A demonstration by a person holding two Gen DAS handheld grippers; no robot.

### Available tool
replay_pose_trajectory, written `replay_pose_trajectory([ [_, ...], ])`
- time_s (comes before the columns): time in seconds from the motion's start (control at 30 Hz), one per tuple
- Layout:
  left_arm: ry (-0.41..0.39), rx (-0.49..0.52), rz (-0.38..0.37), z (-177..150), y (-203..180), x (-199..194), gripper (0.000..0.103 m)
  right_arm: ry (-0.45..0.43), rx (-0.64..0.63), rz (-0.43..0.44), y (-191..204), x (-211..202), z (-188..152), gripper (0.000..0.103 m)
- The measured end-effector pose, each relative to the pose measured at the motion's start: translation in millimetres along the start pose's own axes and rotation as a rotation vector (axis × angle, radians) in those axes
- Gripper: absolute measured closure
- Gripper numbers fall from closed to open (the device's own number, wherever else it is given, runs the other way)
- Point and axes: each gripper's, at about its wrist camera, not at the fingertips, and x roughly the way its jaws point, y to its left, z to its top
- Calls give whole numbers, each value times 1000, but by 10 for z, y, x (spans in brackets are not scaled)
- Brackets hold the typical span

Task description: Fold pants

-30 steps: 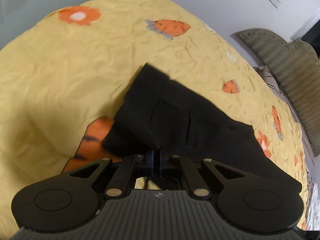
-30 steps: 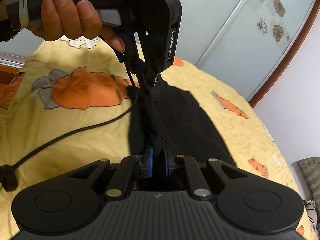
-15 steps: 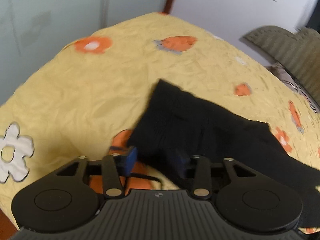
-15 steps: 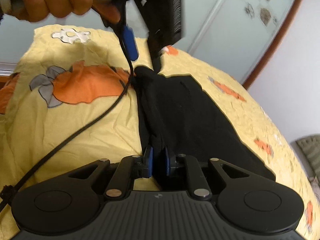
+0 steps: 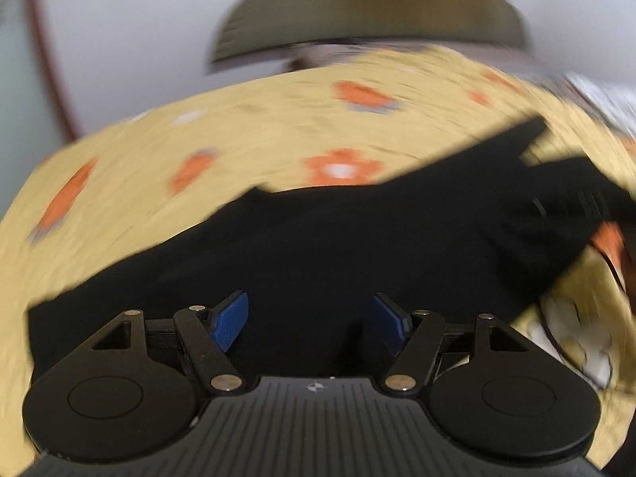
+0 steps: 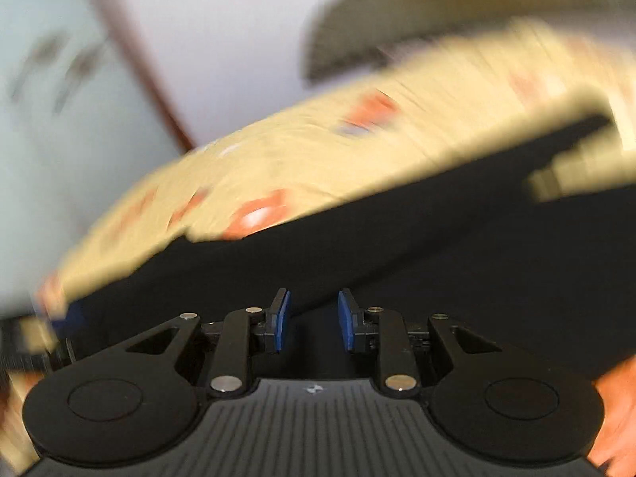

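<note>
Black pants [image 5: 326, 238] lie folded lengthwise across a yellow bedsheet [image 5: 238, 135] with orange flowers; both views are blurred by motion. My left gripper [image 5: 312, 320] hovers over the dark cloth, its jaws opening wide, the blue pads [image 5: 230, 320] clear of the fabric. In the right wrist view the pants [image 6: 397, 246] stretch from lower left to upper right. My right gripper [image 6: 314, 322] is over them with its jaws opening; a narrow gap shows between the blue pads [image 6: 281, 322] and nothing is pinched.
A grey-green headboard [image 5: 365, 20] stands at the far end of the bed against a white wall [image 5: 131, 39]. Striped bedding [image 5: 596, 95] lies at the right. A sliding wardrobe door [image 6: 59, 139] is at the left in the right wrist view.
Both grippers let go of the pants edge, which they pinched a second ago, and opened. Both cameras swung sideways and rolled; the headboard now lies ahead instead of the wardrobe.
</note>
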Motion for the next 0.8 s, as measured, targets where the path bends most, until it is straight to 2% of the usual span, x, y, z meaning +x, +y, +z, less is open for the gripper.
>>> replay_pose_trajectory([
  [0.03,-8,47,-17,-6,-88,41,31,7,84,24,-156,19,6,78],
  [0.1,-11,131,-20,-27,-235,110,31,14,169,52,-294,73,22,78],
  [0.27,-20,328,-4,-145,-468,305,30,28,270,83,-366,300,73,71],
  [0.4,-13,399,0,-187,-556,484,29,-3,305,93,-411,395,28,71],
  [0.43,-32,403,1,-206,-554,493,30,-14,305,88,-402,390,25,78],
  [0.47,-40,404,-3,-192,-554,511,33,-21,299,84,-386,386,31,89],
  [0.53,-43,387,-11,-168,-525,548,47,-43,281,70,-352,330,16,92],
  [0.6,-34,360,-11,-129,-503,560,70,-64,282,62,-334,286,-1,94],
  [0.67,-25,334,-5,-97,-469,567,85,-85,282,57,-320,226,-23,95],
  [0.77,-36,294,-26,-88,-412,477,99,-113,267,48,-281,90,-69,97],
  [0.8,-41,288,-32,-95,-405,435,101,-124,259,43,-266,39,-84,98],
])
